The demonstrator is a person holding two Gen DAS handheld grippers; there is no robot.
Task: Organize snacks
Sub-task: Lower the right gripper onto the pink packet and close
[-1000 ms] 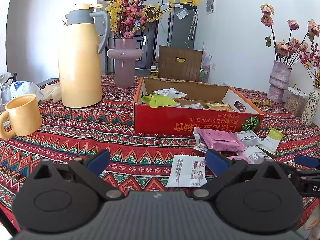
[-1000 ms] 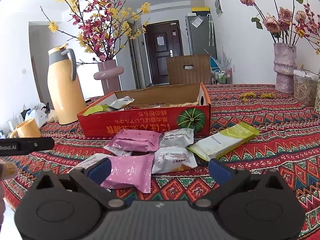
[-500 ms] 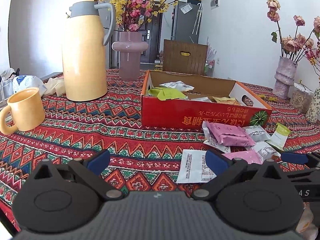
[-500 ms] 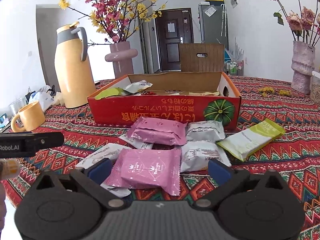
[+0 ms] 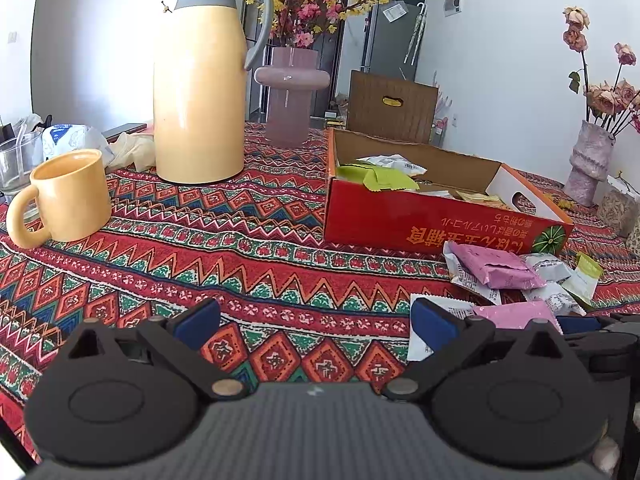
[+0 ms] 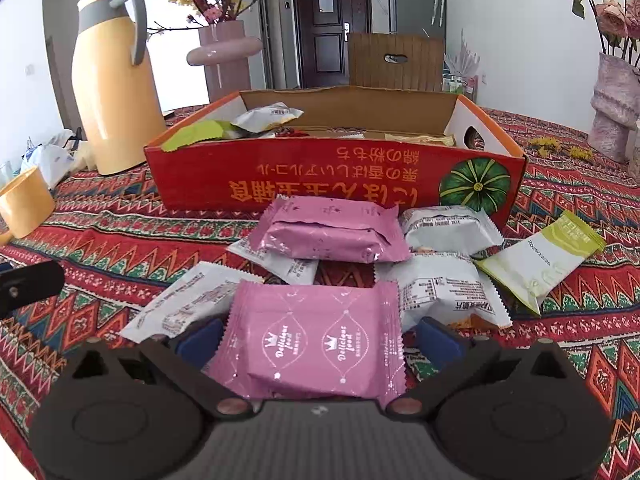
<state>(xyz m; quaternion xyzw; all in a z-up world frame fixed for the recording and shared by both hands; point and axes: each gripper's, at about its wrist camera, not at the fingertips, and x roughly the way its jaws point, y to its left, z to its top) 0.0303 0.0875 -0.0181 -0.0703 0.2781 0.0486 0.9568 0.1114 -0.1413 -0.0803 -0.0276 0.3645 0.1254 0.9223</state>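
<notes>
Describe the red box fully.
The red box is an open, shallow cardboard tray with a plain brown inside. Its red front carries orange upside-down lettering and a green pumpkin picture; one white end wall has a hand hole. It sits flat on the patterned cloth, holding several snack packets, with more packets piled against its front.

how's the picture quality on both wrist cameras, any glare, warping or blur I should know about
Left wrist view: strong fisheye bending, dark corners, and a bright streak of glare down the tall yellow thermos jug; the open left tongs are sharp. Right wrist view: same warping; the near pink snack packet between the open right tongs is crisp, and the red cardboard box print is readable.
</notes>
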